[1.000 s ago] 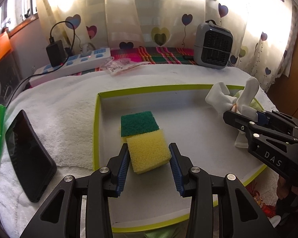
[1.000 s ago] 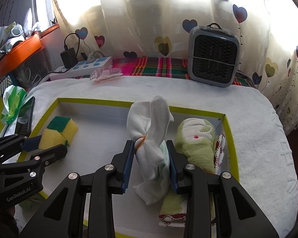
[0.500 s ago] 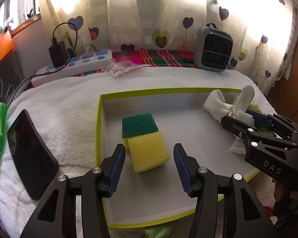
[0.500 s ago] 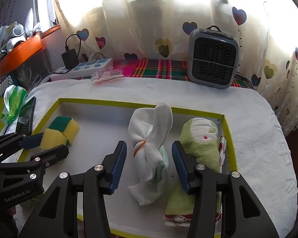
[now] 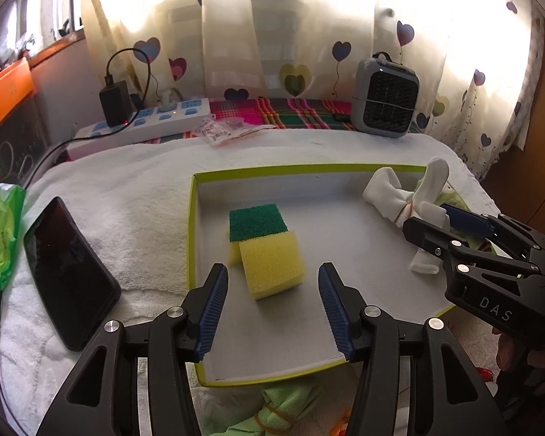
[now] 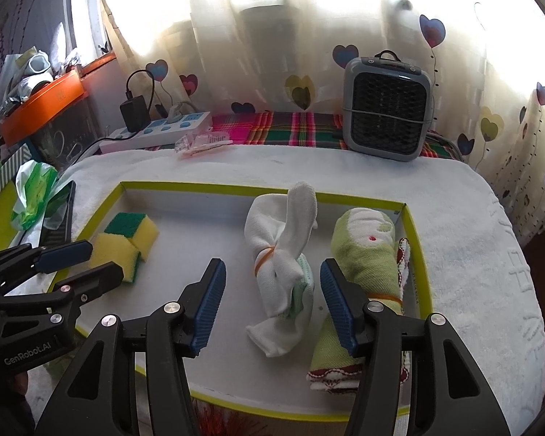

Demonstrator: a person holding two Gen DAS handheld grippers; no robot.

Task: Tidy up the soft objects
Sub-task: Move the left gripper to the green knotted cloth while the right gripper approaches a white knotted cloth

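the yellow sponge [image 5: 272, 268] with its green scouring side lies flat on the white floor of the shallow tray [image 5: 192, 225], left of centre in the left wrist view, and a second sponge [image 5: 257, 222] sits touching it just behind, green face up. the left gripper [image 5: 272, 307] has just been opening; its blue pads [image 5: 212, 310] stand clear on either side of the near sponge, released, nothing pressed between them. over in the right half of the tray the white sock bundle [image 6: 283, 258], tied with an orange rubber band, lies on the floor with one end poking upward, and just to its right the rolled green towel [image 6: 363, 258] rests along the tray's right wall. the right gripper [image 6: 270, 303] has likewise just been opening, and its pads stand apart from the sock bundle, which lies loose between them. the tray has a lime-green rim and sits on a white terry cloth [image 5: 127, 196] covering the table. a dark phone [image 5: 69, 272] lies on the cloth at the left of the frame, beside a crumpled green bag [image 5: 1, 232]. at the back, by the heart-print curtain [image 6: 272, 54], stand a grey heater [image 6: 387, 109] at upper right and a white power strip [image 5: 145, 129] at upper left with a black charger plugged in.
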